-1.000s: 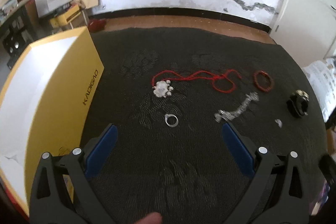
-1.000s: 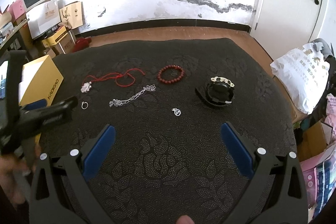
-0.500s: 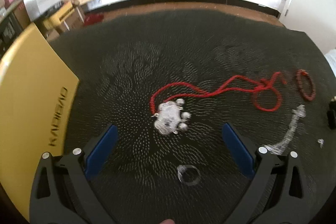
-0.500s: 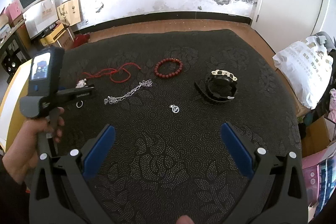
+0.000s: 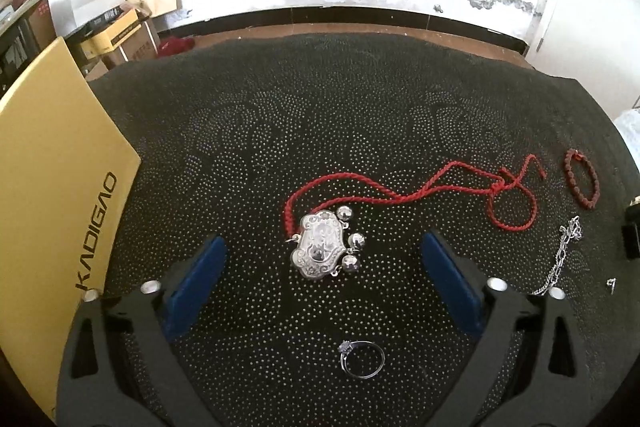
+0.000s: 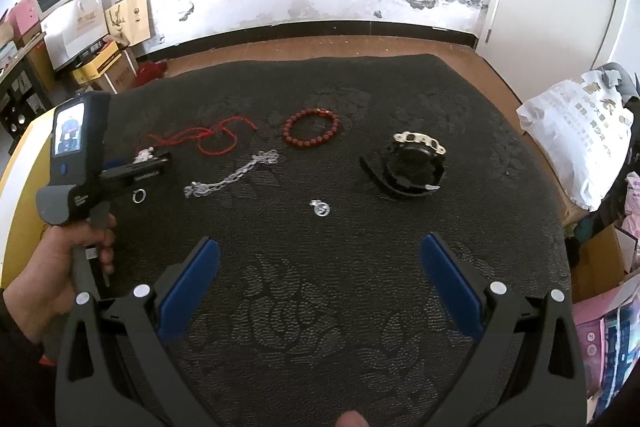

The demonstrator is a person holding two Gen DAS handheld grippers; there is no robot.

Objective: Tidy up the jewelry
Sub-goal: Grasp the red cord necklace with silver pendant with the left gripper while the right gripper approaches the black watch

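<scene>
The left gripper (image 5: pixel 320 259) straddles the silver pendant (image 5: pixel 320 247), its jaws just narrowing yet clear of it, probably to lift it by its solid part. The right gripper (image 6: pixel 320 275) hangs spread and empty above the tabletop (image 6: pixel 320 307), apparently waiting.

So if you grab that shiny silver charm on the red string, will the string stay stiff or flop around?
Probably flop. The red cord lies in loose loops, so it would likely dangle under the silver pendant. Its three little bells may swing. The pendant looks smooth, perhaps slippery for the left gripper.
</scene>
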